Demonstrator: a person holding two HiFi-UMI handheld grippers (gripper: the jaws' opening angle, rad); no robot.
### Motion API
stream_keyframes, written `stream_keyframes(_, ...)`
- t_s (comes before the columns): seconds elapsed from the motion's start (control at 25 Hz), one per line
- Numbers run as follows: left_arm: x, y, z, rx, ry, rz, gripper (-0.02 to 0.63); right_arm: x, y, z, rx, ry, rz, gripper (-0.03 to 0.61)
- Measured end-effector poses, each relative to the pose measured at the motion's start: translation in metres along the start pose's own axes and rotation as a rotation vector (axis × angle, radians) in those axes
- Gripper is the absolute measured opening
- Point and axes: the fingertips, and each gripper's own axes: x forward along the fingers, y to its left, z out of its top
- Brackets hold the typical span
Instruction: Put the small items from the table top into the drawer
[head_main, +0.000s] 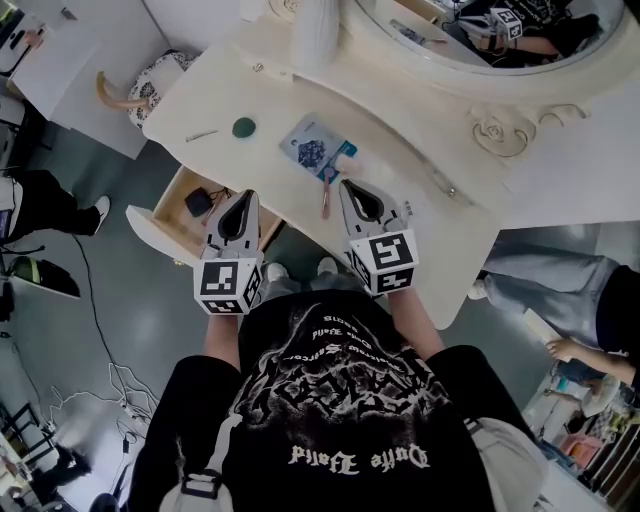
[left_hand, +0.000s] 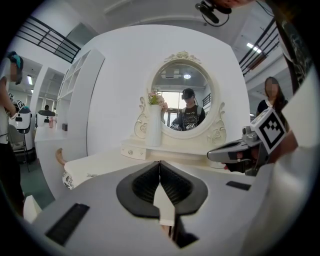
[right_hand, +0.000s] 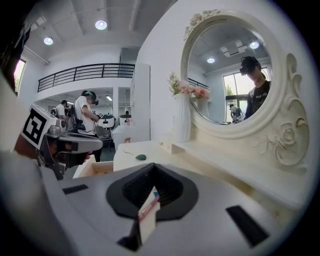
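Right gripper (head_main: 347, 185) (right_hand: 152, 175) is at the near edge of the vanity table (head_main: 230, 80), jaws clenched together. The pink stick (head_main: 326, 200) (right_hand: 149, 206) lies just left of its tips. In the right gripper view it shows through the slit behind the closed tips; can't tell if it is pinched. Blue card (head_main: 315, 150) sits just beyond, with a green round piece (head_main: 243, 127) and a thin pin (head_main: 200, 135) farther left. Left gripper (head_main: 248, 195) (left_hand: 160, 170) is closed with nothing between its jaws, over the open drawer (head_main: 165, 215), which holds a black item (head_main: 198, 203).
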Motion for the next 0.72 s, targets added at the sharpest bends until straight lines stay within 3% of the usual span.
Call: stream_keyframes(0.72,-0.0011,-0.0011,-0.0014,0.007,0.007,-0.007,0.015,-0.0047,-0.0012,-0.0050,-0.004,-0.006,-0.016,0.008)
